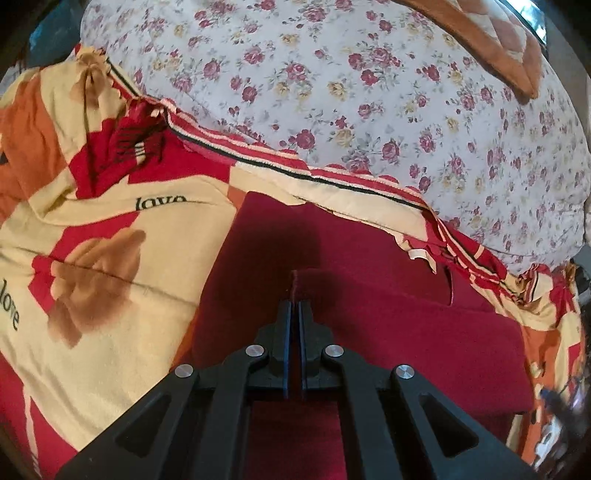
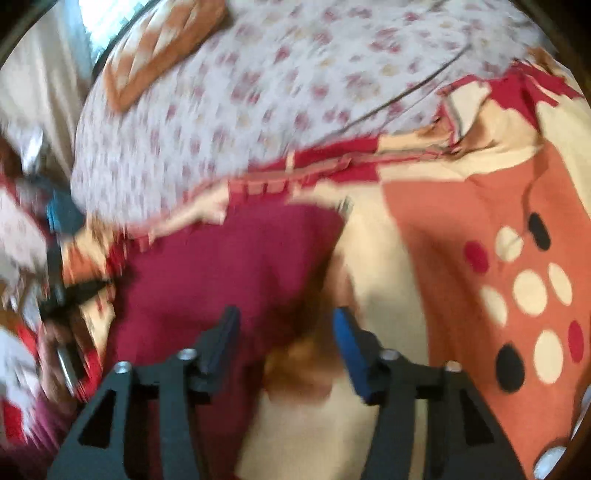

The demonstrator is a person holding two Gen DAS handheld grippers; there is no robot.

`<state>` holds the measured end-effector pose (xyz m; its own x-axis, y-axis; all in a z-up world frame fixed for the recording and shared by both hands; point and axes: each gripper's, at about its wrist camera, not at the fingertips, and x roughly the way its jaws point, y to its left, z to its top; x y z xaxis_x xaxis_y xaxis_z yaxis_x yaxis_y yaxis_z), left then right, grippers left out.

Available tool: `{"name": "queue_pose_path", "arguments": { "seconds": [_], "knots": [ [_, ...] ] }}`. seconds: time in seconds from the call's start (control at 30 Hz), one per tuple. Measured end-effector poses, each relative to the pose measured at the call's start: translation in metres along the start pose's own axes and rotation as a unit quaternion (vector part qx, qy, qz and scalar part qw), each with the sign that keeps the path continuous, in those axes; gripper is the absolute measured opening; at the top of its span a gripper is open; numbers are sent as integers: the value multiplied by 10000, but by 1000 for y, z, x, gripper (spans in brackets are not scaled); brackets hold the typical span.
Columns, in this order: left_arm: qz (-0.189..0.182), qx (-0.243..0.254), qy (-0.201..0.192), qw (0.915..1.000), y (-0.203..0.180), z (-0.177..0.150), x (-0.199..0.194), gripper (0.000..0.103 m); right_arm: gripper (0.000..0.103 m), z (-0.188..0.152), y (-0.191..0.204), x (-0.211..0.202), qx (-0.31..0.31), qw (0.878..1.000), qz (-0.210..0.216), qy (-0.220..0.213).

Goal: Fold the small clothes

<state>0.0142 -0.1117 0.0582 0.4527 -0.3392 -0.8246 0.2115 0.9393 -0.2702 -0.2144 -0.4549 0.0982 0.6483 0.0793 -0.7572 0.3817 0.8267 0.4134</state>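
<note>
Your left gripper (image 1: 294,304) is clamped on an edge of the dark red garment (image 1: 388,321), which lies folded on the patterned blanket (image 1: 110,277). Your right gripper (image 2: 286,321) hangs apart, empty, over the garment's edge; view blurred.

The small garment (image 1: 388,314) is plain dark maroon. Beneath it the blanket (image 1: 110,295) is patterned in cream, red and orange blocks with tan roses and black "love" lettering (in the right wrist view also cream, red and black dots on orange). The sheet (image 1: 332,81) is white with small burgundy and yellow roses. The cushion (image 1: 491,33) is orange and cream.
</note>
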Motion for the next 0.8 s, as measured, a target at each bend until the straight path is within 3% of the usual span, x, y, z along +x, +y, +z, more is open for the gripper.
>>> {"name": "queue_pose_path", "arguments": {
  "seconds": [0.1, 0.23, 0.27, 0.3, 0.33, 0.47, 0.5, 0.6, 0.63, 0.7, 0.8],
  "knots": [
    [122, 128, -24, 9998, -3, -2, 1, 0, 60, 25, -2, 32, 211, 9998, -26, 69],
    [135, 113, 18, 9998, -2, -1, 3, 0, 58, 40, -4, 92, 452, 9970, 66, 631],
    [149, 111, 40, 9998, -2, -1, 5, 0, 54, 41, -1, 101, 316, 9973, -73, 664],
    [145, 108, 61, 9998, -2, -1, 5, 0, 28, 42, 2, 102, 102, 9976, -317, 604],
    [108, 101, 85, 9999, -2, -1, 6, 0, 15, 42, 9, 100, -288, 9954, -776, 478],
    [77, 200, 206, 9996, -9, -5, 12, 0, 15, 39, 1, 96, -355, 9904, -1262, 446],
    [159, 275, 229, 9992, -13, -6, 13, 0, 15, 38, -4, 97, -255, 9908, -1247, 468],
    [365, 455, 209, 9981, -18, -11, 14, 0, 31, 35, -10, 81, 68, 9936, -1070, 354],
    [380, 466, 205, 9980, -18, -12, 13, 0, 31, 33, -7, 71, 116, 9948, -970, 276],
    [373, 429, 208, 9982, -17, -12, 13, 0, 32, 27, 3, 56, 0, 9969, -765, 171],
    [394, 379, 213, 9983, -16, -12, 15, 0, 33, 6, 32, 44, -643, 9955, -658, 217]
  ]
}}
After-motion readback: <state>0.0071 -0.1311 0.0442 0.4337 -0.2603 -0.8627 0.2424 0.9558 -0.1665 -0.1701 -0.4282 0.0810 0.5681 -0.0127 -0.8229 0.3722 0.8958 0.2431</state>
